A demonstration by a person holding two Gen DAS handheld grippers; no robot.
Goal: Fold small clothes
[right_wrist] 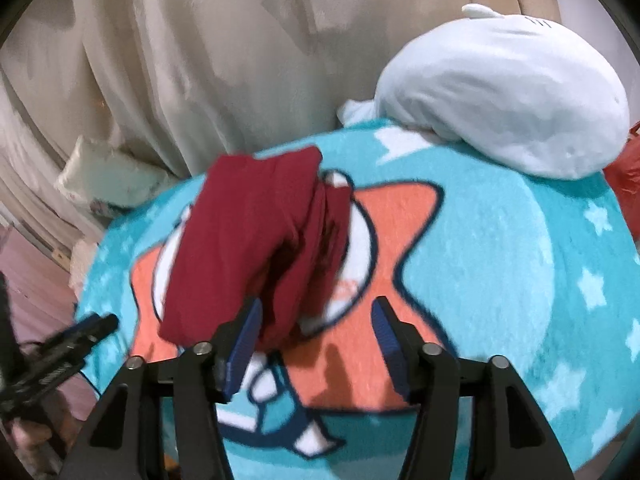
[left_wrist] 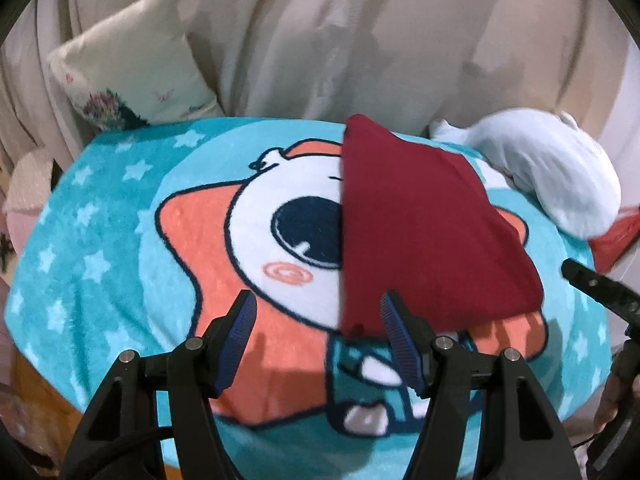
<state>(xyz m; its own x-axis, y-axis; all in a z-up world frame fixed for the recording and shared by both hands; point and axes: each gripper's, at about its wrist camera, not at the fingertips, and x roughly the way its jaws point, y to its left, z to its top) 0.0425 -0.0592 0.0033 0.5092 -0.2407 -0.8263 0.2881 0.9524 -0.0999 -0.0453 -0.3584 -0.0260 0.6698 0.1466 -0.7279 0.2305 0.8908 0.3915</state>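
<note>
Both grippers, left [left_wrist: 318,340] and right [right_wrist: 316,340], sit half open holding nothing, with the red cloth [left_wrist: 420,232] lying folded just ahead of their fingertips on the blanket [left_wrist: 120,240], looking soft, light and floppy, so I'd pinch the near corners.

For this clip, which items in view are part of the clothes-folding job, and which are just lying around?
Part of the job:
- dark red garment, folded on the towel
- left hand-held gripper, open
- right hand-held gripper, open

Just lying about:
- cartoon star towel under the garment
- pale blue plush toy
- floral pillow
- beige curtain
- red item at the edge
</note>
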